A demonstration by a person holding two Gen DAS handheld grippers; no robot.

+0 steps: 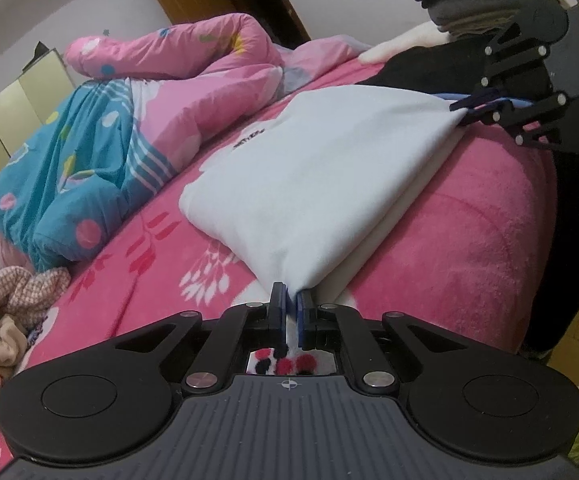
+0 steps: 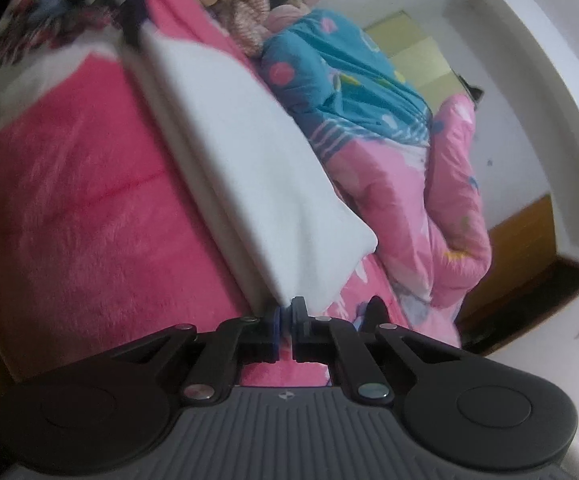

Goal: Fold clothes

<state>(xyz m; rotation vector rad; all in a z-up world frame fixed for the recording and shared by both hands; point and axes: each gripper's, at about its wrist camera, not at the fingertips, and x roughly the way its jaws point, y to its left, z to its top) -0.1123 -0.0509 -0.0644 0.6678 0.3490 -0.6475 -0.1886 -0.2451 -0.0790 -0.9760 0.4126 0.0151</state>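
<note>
A white garment [image 1: 321, 172] lies folded in layers on the pink bed cover [image 1: 469, 240], with a small dark print on top. My left gripper [image 1: 288, 300] is shut on its near corner. In the left wrist view my right gripper [image 1: 469, 106] pinches the far corner at the upper right. In the right wrist view the same white garment [image 2: 249, 168] stretches away from my right gripper [image 2: 288, 312], which is shut on its corner. My left gripper [image 2: 129, 12] shows blurred at the far end, gripping the other corner. The cloth runs taut between both grippers.
A pink and blue quilt [image 1: 121, 120] is bunched at the far side of the bed. Loose pinkish clothes [image 1: 13, 304] lie at the left. A pile of dark folded clothes [image 1: 485, 0] sits at the top right. The bed edge drops off at the right [image 1: 537, 280].
</note>
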